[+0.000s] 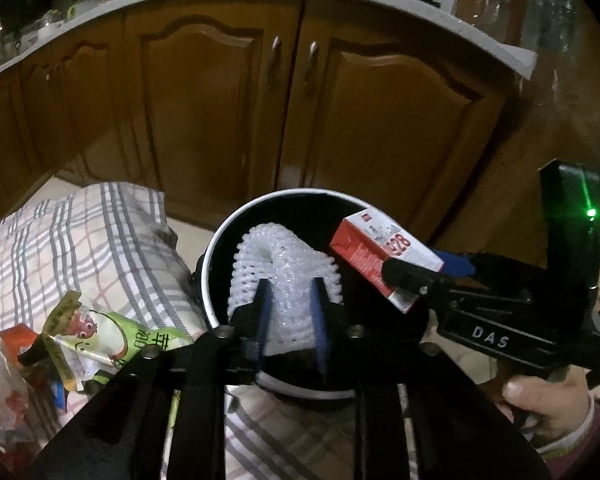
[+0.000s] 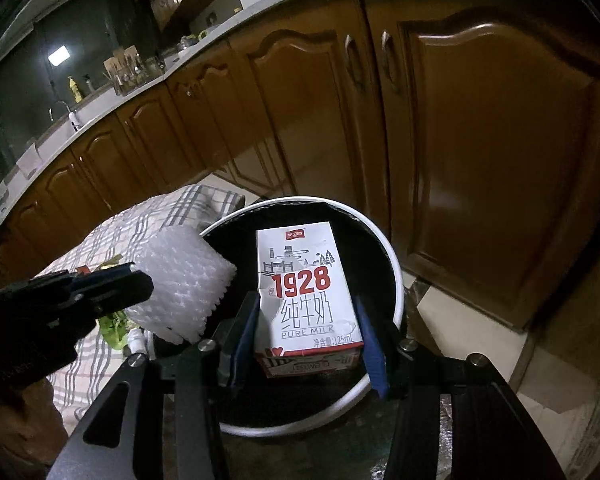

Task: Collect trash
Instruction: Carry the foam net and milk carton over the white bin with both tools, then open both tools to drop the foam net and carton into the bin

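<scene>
My left gripper is shut on a white foam fruit net and holds it over the black bin with a white rim. My right gripper is shut on a small red and white "1928" milk carton, also held over the bin. In the left wrist view the carton and right gripper come in from the right. In the right wrist view the foam net and left gripper sit at the left.
A table with a plaid cloth stands left of the bin, with a green snack wrapper and other wrappers on it. Brown kitchen cabinets stand close behind the bin. Tiled floor lies to the right.
</scene>
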Demonstrator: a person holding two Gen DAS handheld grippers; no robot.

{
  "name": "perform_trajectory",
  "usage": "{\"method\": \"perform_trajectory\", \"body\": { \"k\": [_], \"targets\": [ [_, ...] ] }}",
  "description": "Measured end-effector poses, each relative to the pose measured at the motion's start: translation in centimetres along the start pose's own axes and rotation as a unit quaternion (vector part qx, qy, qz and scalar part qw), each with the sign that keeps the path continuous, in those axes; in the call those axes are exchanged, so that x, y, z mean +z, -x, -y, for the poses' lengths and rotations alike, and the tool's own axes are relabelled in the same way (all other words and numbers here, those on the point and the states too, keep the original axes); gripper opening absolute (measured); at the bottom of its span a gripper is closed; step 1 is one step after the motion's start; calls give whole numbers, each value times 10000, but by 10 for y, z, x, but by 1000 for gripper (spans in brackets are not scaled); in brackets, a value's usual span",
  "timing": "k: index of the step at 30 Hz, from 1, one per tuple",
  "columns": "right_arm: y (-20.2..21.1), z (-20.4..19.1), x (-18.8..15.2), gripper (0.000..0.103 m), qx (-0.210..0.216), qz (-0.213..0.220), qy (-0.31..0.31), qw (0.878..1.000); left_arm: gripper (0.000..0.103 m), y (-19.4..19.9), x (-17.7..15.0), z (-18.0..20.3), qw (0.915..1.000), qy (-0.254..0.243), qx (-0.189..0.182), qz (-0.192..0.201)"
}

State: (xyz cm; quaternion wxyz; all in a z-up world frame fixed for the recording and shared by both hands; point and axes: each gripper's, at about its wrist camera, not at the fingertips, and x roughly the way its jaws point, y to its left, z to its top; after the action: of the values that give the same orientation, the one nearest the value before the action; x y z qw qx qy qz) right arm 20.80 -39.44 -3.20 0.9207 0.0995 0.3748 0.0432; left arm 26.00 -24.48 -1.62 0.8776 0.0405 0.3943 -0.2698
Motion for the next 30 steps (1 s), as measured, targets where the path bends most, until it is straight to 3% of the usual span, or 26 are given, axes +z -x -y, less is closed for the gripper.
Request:
{"method": "perform_trajectory", "body": {
  "k": [3, 4, 8, 15, 23, 30],
  "targets": [
    [3, 3, -2, 65, 48, 50, -91, 9999, 59, 3, -1, -2, 10000, 71, 9, 36],
    [5, 4, -3, 65, 67, 83, -136, 9999, 64, 7, -3, -3, 9999, 79, 11, 102],
    [15, 2, -8, 68, 160, 216, -277, 9993, 64, 22, -11, -8, 9997, 135, 29, 191],
    [38, -25, -24, 93, 450, 537, -345, 9969, 66, 63, -37, -32, 9978, 501, 135, 424],
    [53, -72, -43, 96, 716, 664, -272, 9948, 68, 112, -70, -55, 9941, 788, 352, 654],
    [45, -117, -56, 96, 955, 468, 32, 9943, 68, 150, -103, -90, 9880, 1163, 635, 798]
  ]
}}
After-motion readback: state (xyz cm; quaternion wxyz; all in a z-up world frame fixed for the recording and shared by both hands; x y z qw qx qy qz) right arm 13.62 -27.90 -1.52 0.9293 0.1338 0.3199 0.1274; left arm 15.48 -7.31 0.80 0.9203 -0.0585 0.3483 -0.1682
